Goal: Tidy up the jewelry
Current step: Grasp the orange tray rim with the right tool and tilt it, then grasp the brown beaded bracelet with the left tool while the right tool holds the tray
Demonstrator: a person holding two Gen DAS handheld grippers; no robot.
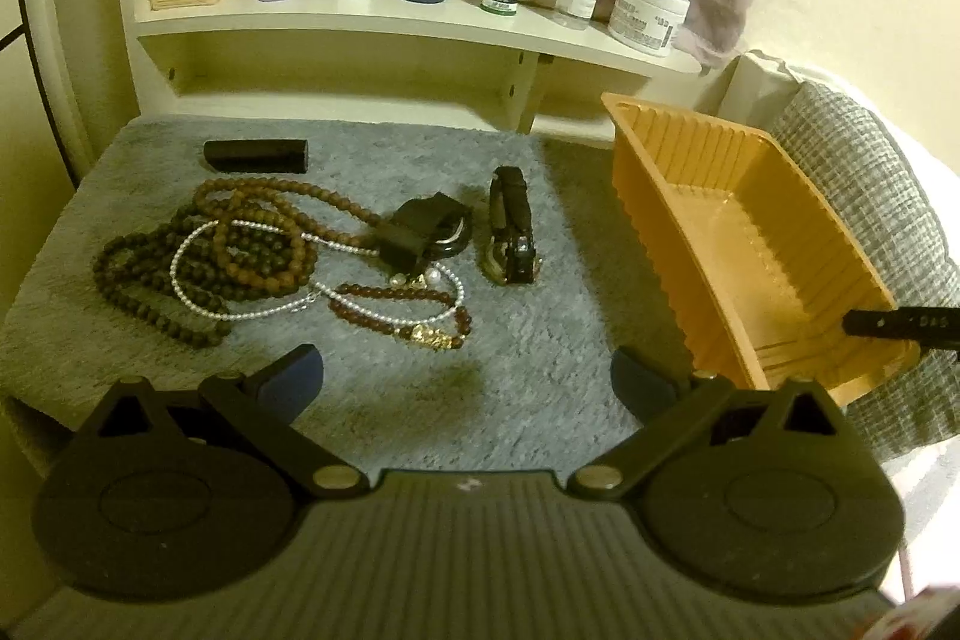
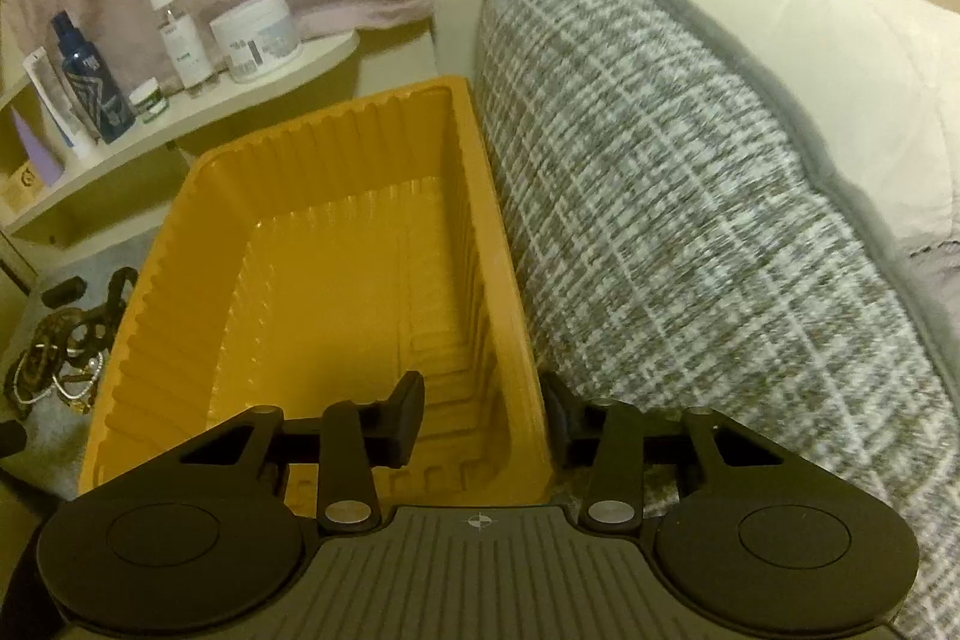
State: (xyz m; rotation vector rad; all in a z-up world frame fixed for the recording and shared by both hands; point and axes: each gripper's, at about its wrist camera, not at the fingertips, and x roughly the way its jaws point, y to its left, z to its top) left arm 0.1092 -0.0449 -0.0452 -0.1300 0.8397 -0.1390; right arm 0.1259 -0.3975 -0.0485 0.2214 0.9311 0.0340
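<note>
Left wrist view: we find the jewelry heaped on the grey mat (image 1: 540, 358), left of the orange tray (image 1: 714, 274) and apart from it. The heap holds a brown bead necklace (image 1: 264, 220), a darker bead strand (image 1: 150, 298), a pearl strand (image 1: 198, 292), a small reddish bracelet (image 1: 396, 316) and two watches (image 1: 510, 232). We judge the strands light, limp and interlaced, so lifting one will likely drag its neighbours; a pinch on a free outer loop looks safest. The watches appear stiffer and better taken across the strap. The left gripper (image 1: 465, 379) hovers over bare mat just short of the heap, angled down, jaws wide apart and empty.

Right wrist view: the tray is empty, ribbed thin plastic, which we judge light and flexible, so a hard squeeze may buckle it. It lies against a checked cushion (image 2: 690, 220). The right gripper (image 2: 483, 415) points steeply down and straddles the tray's near right wall, one finger (image 2: 408, 412) inside, the other outside beside the cushion. Its jaws stand partly closed; we cannot tell whether the pads already press the wall
</note>
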